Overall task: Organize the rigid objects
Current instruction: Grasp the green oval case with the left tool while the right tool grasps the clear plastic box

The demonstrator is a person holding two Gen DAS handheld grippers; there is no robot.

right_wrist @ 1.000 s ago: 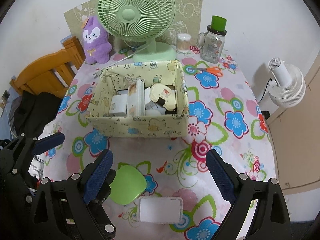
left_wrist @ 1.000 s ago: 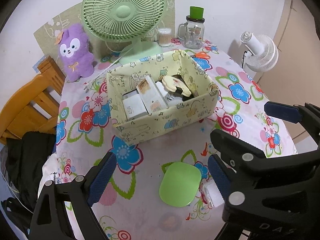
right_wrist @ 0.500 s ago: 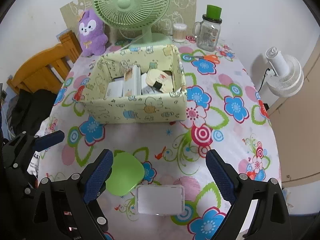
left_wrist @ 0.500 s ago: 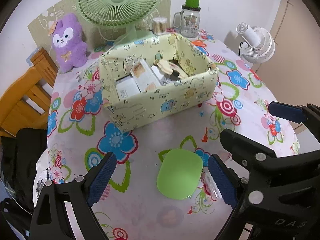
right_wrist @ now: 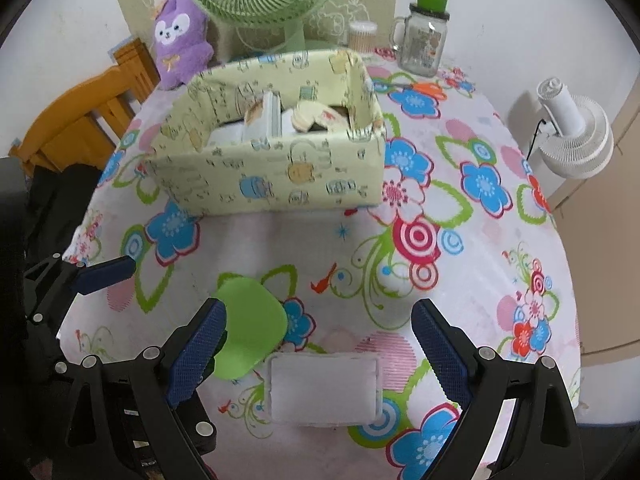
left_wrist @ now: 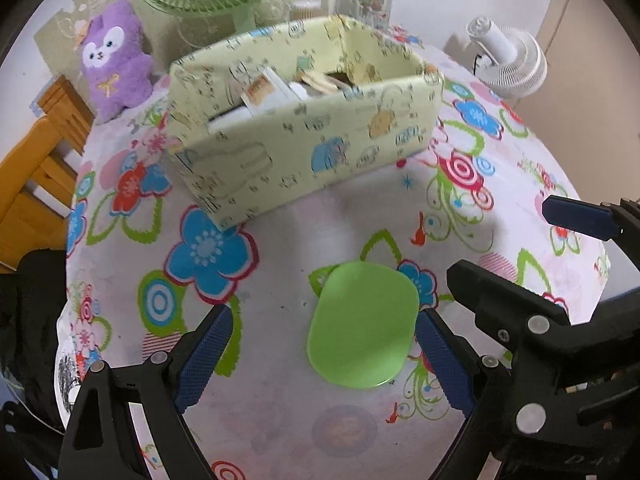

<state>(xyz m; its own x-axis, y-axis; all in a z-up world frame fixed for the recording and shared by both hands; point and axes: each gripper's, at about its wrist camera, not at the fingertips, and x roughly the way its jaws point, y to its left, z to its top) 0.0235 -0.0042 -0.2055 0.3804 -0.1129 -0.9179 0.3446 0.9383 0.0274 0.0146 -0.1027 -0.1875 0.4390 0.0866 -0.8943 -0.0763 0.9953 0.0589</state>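
The box (right_wrist: 272, 168) already holds several packs and flat items. Two things remain on the table (right_wrist: 480, 264) in front of it: the green lid (left_wrist: 362, 326) and, just beside it, the white case (right_wrist: 324, 388). Your left gripper (left_wrist: 320, 360) is spread wide, empty, with the lid near its right finger. Your right gripper (right_wrist: 316, 356) is likewise released, straddling the case. Only the right view shows the case; the left view hides it behind the right gripper.
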